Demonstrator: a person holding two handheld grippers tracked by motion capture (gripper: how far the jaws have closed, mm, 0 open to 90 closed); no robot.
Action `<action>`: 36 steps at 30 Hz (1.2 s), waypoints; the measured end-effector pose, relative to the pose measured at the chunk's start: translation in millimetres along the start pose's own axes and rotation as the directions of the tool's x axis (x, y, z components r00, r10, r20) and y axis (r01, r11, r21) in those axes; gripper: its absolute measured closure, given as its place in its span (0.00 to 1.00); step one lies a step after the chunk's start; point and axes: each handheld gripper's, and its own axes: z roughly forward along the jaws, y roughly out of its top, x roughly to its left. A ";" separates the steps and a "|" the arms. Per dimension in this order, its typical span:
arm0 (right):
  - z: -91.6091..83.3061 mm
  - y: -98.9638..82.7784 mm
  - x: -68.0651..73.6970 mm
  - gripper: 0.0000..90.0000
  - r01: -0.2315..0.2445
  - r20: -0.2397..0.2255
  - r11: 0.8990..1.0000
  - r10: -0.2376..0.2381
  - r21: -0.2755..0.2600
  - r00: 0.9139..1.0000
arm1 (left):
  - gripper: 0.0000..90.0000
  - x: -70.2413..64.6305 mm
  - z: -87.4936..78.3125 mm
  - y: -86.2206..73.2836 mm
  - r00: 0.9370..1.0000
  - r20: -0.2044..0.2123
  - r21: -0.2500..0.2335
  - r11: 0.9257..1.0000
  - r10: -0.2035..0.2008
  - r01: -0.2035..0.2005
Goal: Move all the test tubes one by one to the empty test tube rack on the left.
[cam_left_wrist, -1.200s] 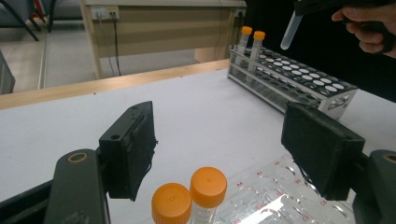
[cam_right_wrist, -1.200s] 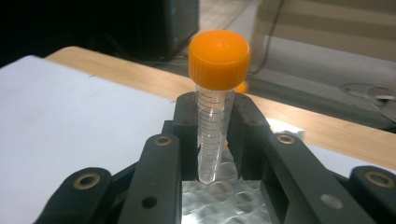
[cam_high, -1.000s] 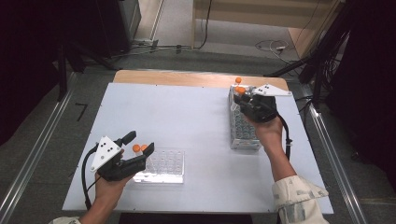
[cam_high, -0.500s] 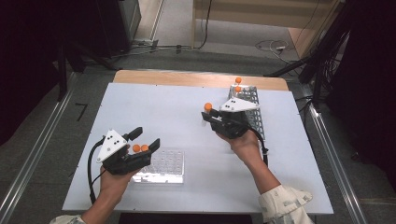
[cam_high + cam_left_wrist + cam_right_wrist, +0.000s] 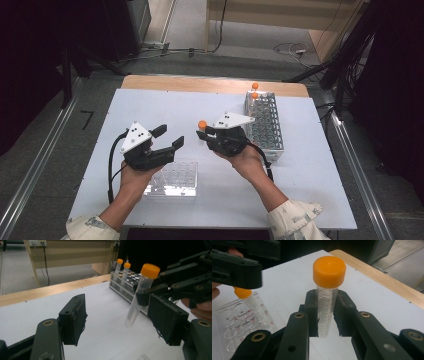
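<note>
My right gripper (image 5: 204, 134) (image 5: 325, 315) is shut on a clear tube with an orange cap (image 5: 202, 124) (image 5: 329, 272) (image 5: 142, 287), held upright over the middle of the white table (image 5: 150, 110). My left gripper (image 5: 171, 136) (image 5: 117, 320) hovers above the clear plastic rack (image 5: 175, 180) (image 5: 237, 325). Its jaws are open with nothing between them, and they have just been closing a little. The held tube stands just beyond them. Another orange-capped tube (image 5: 243, 296) stands in the clear rack under the left gripper.
A metal tube rack (image 5: 267, 125) (image 5: 132, 277) stands at the back right with two orange-capped tubes (image 5: 255, 90) (image 5: 120, 265) at its far end. A wooden strip (image 5: 200, 84) borders the table's far edge. Cables trail from both grippers.
My right gripper has carried its tube leftward from the metal rack to the table's middle. My left gripper has shifted up and right over the clear rack, now covering the orange cap seen beside it earlier.
</note>
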 end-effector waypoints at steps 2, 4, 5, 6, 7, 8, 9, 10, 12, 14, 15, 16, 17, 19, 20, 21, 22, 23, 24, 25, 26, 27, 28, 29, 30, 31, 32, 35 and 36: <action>3.0 0.2 2.0 0.80 0.008 -0.007 1.000 -0.008 0.003 1.000 | 0.36 -1.4 3.8 2.1 1.000 0.005 0.003 1.000 0.009 -0.009; 5.8 0.4 4.1 0.80 0.009 -0.011 1.000 -0.009 0.005 1.000 | 0.37 -2.0 7.1 3.6 1.000 0.015 0.003 1.000 0.008 -0.008; 6.9 0.5 5.1 0.80 0.008 -0.014 1.000 -0.008 0.009 1.000 | 0.38 -2.1 8.7 4.2 1.000 0.022 0.003 1.000 0.007 -0.007; 8.3 0.6 5.9 0.80 0.010 -0.017 1.000 -0.009 0.010 1.000 | 0.39 -2.3 10.1 4.9 1.000 0.024 0.005 1.000 0.009 -0.009; 9.8 0.6 6.9 0.80 0.012 -0.022 1.000 -0.011 0.009 1.000 | 0.40 -2.3 11.2 5.6 1.000 0.029 0.003 1.000 0.008 -0.008; 11.2 0.7 8.0 0.80 0.014 -0.024 1.000 -0.014 0.011 1.000 | 0.41 -2.2 12.0 6.3 0.999 0.036 0.006 1.000 0.009 -0.009; 12.3 0.8 9.2 0.80 0.017 -0.028 1.000 -0.016 0.013 0.999 | 0.42 -2.0 12.9 7.1 0.999 0.045 0.005 1.000 0.009 -0.010; 13.5 1.1 10.3 0.80 0.019 -0.034 1.000 -0.019 0.015 0.999 | 0.43 -2.0 13.4 7.9 0.999 0.050 0.007 1.000 0.010 -0.011; 15.7 2.0 12.7 0.80 0.023 -0.043 1.000 -0.023 0.015 0.999 | 0.45 -2.0 14.3 9.1 0.998 0.065 0.007 1.000 0.009 -0.010; 17.4 2.9 15.3 0.80 0.023 -0.050 1.000 -0.022 0.016 0.999 | 0.48 -2.8 15.1 9.7 0.997 0.079 0.009 1.000 0.013 -0.014; 18.2 3.5 16.5 0.80 0.024 -0.053 1.000 -0.023 0.017 0.998 | 0.49 -3.1 15.3 9.8 0.996 0.082 0.011 1.000 0.018 -0.019; 19.0 4.0 17.7 0.80 0.025 -0.056 1.000 -0.024 0.018 0.998 | 0.50 -3.6 15.4 9.7 0.996 0.082 0.012 1.000 0.022 -0.023; 20.0 4.5 18.8 0.80 0.029 -0.061 0.999 -0.028 0.016 0.998 | 0.51 -4.1 15.3 9.6 0.997 0.080 0.012 1.000 0.024 -0.025; 21.7 5.2 21.2 0.80 0.035 -0.067 0.999 -0.034 0.014 0.997 | 0.56 -4.2 14.5 9.6 0.996 0.082 0.012 0.999 0.030 -0.031; 22.4 5.4 22.7 0.80 0.035 -0.072 0.999 -0.033 0.016 0.997 | 0.58 -4.0 14.0 9.6 0.996 0.083 0.013 0.999 0.033 -0.034; 23.1 5.5 23.6 0.80 0.040 -0.076 0.999 -0.039 0.015 0.996 | 0.61 -3.9 13.7 9.5 0.996 0.084 0.012 0.999 0.035 -0.036; 23.5 5.7 24.9 0.80 0.037 -0.078 0.999 -0.035 0.019 0.996 | 0.64 -3.8 13.1 9.3 0.996 0.085 0.014 0.999 0.040 -0.042; 23.8 5.9 25.7 0.80 0.040 -0.080 0.999 -0.038 0.020 0.996 | 0.67 -4.0 12.6 9.1 0.995 0.084 0.013 0.999 0.044 -0.046; 24.3 6.1 26.2 0.80 0.044 -0.084 0.999 -0.042 0.016 0.996 | 0.70 -4.2 12.0 8.8 0.995 0.085 0.012 0.999 0.049 -0.050; 24.5 6.2 27.0 0.80 0.041 -0.086 0.999 -0.040 0.018 0.995 | 0.73 -4.6 11.4 8.6 0.995 0.086 0.011 0.998 0.054 -0.055; 24.9 6.1 27.5 0.80 0.041 -0.088 0.999 -0.039 0.019 0.995 | 0.76 -5.2 10.8 8.4 0.995 0.081 0.012 0.998 0.059 -0.060; 25.3 5.9 27.9 0.80 0.041 -0.090 0.999 -0.039 0.018 0.995 | 0.77 -5.6 10.3 8.2 0.995 0.079 0.013 0.998 0.065 -0.066; 25.4 5.8 28.2 0.80 0.038 -0.093 0.999 -0.036 0.021 0.995 | 0.77 -5.4 9.8 8.0 0.995 0.078 0.014 0.998 0.067 -0.068; 25.5 5.7 28.5 0.80 0.037 -0.094 0.999 -0.034 0.022 0.995 | 0.77 -5.0 9.2 7.9 0.995 0.079 0.015 0.998 0.064 -0.065; 25.5 5.6 29.0 0.80 0.035 -0.095 0.999 -0.033 0.022 0.995 | 0.78 -4.6 8.5 7.7 0.995 0.078 0.013 0.998 0.060 -0.061; 25.6 5.5 29.2 0.80 0.036 -0.100 0.999 -0.034 0.021 0.994 | 0.78 -4.1 7.7 7.4 0.995 0.080 0.013 0.998 0.060 -0.061; 25.7 5.5 29.4 0.79 0.040 -0.104 0.999 -0.038 0.018 0.994 | 0.78 -4.1 6.7 7.3 0.995 0.079 0.013 0.998 0.060 -0.061; 25.4 5.2 31.1 0.73 0.041 -0.117 0.999 -0.040 0.010 0.992 | 0.78 -3.1 2.6 6.6 0.996 0.067 0.008 0.998 0.060 -0.061; 25.0 5.3 31.7 0.69 0.043 -0.125 0.999 -0.041 0.011 0.991 | 0.78 -2.1 0.7 6.5 0.996 0.065 0.007 0.998 0.056 -0.056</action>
